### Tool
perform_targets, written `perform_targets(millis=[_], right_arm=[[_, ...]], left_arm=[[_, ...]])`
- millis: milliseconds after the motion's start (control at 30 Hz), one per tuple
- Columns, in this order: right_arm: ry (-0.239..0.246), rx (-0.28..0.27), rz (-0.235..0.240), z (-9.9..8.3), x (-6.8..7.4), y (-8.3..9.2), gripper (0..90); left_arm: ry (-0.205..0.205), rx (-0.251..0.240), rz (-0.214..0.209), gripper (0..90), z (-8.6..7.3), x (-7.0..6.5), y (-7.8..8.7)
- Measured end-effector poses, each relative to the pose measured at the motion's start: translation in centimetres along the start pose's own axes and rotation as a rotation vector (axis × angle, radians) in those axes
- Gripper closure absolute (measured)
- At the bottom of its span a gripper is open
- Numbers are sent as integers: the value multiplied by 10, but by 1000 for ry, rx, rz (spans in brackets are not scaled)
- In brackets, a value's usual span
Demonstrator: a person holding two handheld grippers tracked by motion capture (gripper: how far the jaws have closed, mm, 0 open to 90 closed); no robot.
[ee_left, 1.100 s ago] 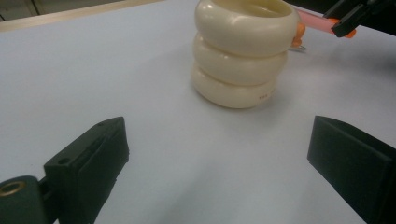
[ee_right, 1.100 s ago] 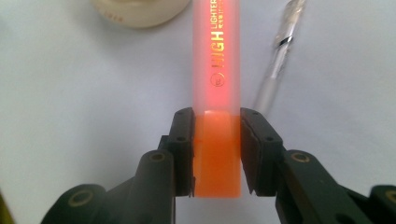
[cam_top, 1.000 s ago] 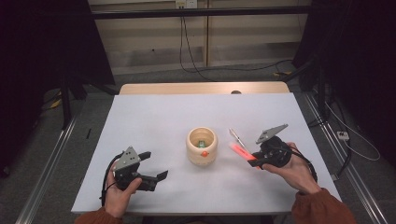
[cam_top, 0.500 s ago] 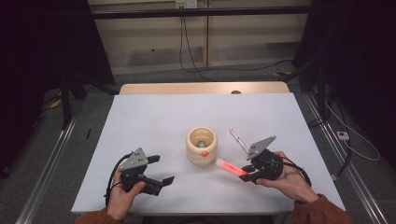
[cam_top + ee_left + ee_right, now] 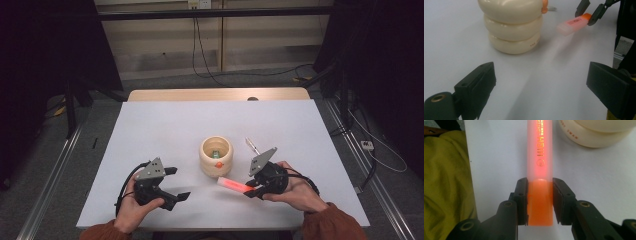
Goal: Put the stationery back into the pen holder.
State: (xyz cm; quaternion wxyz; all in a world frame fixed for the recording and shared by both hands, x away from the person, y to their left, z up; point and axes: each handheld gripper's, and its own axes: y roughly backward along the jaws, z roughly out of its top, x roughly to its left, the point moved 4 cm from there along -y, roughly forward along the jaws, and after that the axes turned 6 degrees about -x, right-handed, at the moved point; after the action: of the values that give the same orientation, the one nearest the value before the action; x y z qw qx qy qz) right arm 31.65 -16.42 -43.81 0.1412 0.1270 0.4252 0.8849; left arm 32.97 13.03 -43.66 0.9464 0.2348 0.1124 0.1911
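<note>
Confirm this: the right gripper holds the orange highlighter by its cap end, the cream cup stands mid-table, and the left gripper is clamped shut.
One thing is wrong: the left gripper is open, jaws wide apart with nothing between them, as the left gripper view shows. The right gripper does hold the highlighter by its cap end, and the cup stands mid-table.

High view looks down; both close tongs views share the holder [image 5: 216,156].

White table [image 5: 165,130], wood-panelled wall [image 5: 165,37] behind, grey floor [image 5: 45,150] — dark curtains [image 5: 45,45] either side
</note>
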Motion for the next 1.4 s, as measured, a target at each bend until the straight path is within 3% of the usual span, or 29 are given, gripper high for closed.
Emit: perform_targets(millis=[167,333,600,900,967,1033,1133,1200,1233,1267,1367,1400], right_arm=[[41,16,21,8,6,-8,679],[96,28,39,19,13,-15,679],[126,31,52,27,20,-25,679],[205,39,45,41,29,-29,679],[225,51,38,43,31,-30,679],[231,54,40,45,32,-32,679],[247,53,41,47,33,-34,679],[256,53,42,49,34,-35,679],[266,52,40,49,34,-35,679],[273,51,43,50,34,-36,679],[277,47,44,52,36,-38,679],[279,42,42,53,36,-38,679]], left_arm=[[-26,39,-11,84,4,-5,-6],[-46,69,-55,80,8,-11,-15],[-95,153,-116,89,13,-15,-28],[-144,242,-182,165,18,-23,-38],[-153,264,-178,195,19,-24,-39],[-152,260,-198,210,19,-25,-41],[-156,293,-224,244,19,-26,-44],[-153,303,-233,281,19,-27,-46],[-165,328,-209,300,20,-27,-45],[-158,324,-242,312,20,-27,-47],[-169,343,-264,362,21,-29,-50],[-181,367,-239,385,22,-30,-49]])
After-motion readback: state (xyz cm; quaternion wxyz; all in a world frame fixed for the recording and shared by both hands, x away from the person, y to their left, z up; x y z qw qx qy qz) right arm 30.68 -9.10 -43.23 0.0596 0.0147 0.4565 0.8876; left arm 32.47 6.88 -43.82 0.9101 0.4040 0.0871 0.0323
